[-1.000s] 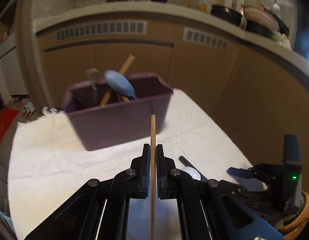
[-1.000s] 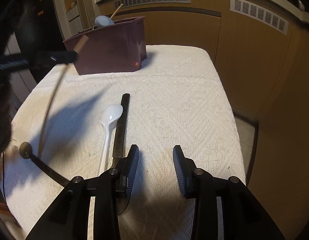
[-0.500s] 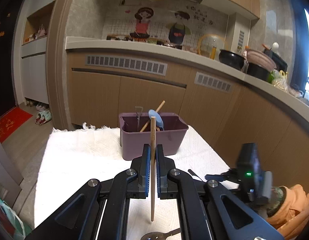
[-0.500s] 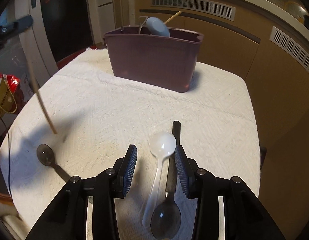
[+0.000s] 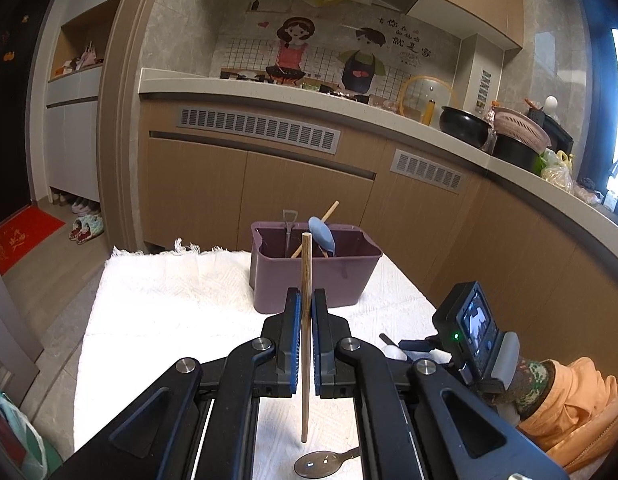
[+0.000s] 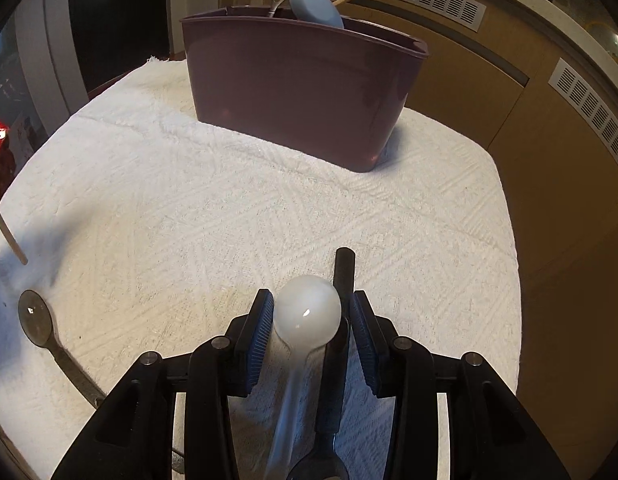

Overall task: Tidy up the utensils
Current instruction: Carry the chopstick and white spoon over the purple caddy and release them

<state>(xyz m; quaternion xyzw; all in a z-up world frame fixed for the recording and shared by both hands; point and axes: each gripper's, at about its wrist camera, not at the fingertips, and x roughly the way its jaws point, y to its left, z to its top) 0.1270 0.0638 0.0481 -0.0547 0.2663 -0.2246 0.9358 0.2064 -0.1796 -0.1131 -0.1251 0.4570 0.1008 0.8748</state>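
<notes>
My left gripper [image 5: 305, 306] is shut on a wooden chopstick [image 5: 305, 264], which stands upright above the white cloth, well short of the purple bin [image 5: 315, 280]. The bin holds a blue spoon [image 5: 322, 236], a small metal utensil and another wooden stick. My right gripper [image 6: 311, 312] is open and low over the cloth. The bowl of a white plastic spoon [image 6: 309, 314] and a black utensil handle [image 6: 344, 272] lie side by side between its jaws. The bin [image 6: 293, 92] stands beyond it.
A dark metal spoon [image 6: 37, 320] lies on the white cloth [image 6: 229, 208] at the left, under the chopstick's lower end [image 6: 11, 236]. The cloth's right edge drops off beside brown cabinets [image 6: 569, 200]. An orange sleeve [image 5: 581, 412] shows at lower right.
My left gripper has drawn back from the bin and risen with the chopstick. My right gripper has slid over the white spoon, so its bowl now lies between the jaws.
</notes>
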